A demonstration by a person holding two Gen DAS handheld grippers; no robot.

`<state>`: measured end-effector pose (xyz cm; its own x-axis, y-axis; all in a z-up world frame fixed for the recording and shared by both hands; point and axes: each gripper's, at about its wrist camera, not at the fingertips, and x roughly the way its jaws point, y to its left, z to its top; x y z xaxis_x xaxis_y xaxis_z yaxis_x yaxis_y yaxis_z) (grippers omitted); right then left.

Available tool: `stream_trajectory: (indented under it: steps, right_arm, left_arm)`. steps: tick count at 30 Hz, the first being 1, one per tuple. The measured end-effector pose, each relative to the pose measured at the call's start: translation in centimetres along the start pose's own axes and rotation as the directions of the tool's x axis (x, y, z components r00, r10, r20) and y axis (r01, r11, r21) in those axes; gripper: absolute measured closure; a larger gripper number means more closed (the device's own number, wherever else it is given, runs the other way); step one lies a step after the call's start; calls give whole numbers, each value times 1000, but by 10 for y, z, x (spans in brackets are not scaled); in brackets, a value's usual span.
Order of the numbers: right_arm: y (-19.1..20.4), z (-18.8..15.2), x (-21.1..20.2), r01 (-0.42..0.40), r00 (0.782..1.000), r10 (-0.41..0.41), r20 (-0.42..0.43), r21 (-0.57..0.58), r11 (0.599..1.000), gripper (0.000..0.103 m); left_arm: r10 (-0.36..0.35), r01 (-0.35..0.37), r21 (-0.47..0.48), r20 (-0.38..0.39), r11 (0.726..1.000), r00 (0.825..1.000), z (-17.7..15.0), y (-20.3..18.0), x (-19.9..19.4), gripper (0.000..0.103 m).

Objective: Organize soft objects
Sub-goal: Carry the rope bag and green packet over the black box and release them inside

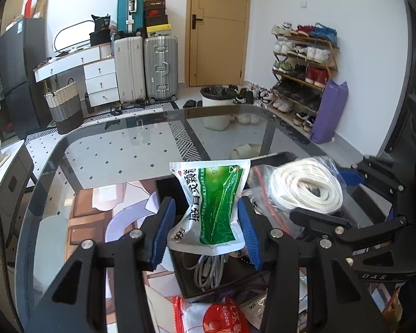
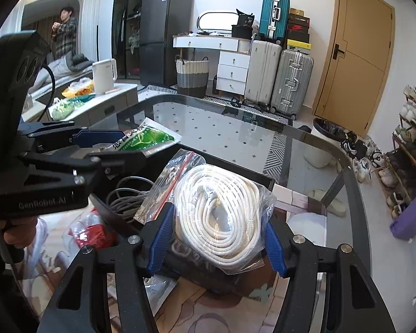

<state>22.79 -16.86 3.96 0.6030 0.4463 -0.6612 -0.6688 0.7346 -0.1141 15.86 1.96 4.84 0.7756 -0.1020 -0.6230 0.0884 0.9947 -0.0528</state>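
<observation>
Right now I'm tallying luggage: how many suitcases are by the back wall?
3: a white suitcase and a silver suitcase stand side by side beside the drawers, and a teal suitcase stands on top of the white one. More may be hidden behind.

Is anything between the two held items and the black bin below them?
Nothing visible: the green pouch in the left gripper and rope bag in the right gripper hang over the bin, which holds only a grey cable.

Glass table (image 1: 111, 149) bears a black tray (image 2: 241, 170) and packets (image 1: 210, 319)
</observation>
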Motion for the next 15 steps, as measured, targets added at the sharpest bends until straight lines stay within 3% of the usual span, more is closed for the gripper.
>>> stream_trajectory:
  steps: [7, 12, 15]
  right_arm:
    - [4, 4, 26, -1, 1000, 0, -23, -39, 999, 42]
    - [-3, 4, 31, -46, 998, 45, -36, -12, 999, 42]
    - [-5, 6, 35, -52, 998, 52, -35, -8, 999, 38]
  left_arm:
    - [0, 1, 8, -41, 1000, 999, -6, -1, 18, 57]
    - [1, 0, 16, -40, 1000, 999, -3, -4, 21, 56]
    - [0, 0, 6, -48, 1000, 999, 1, -3, 23, 56]
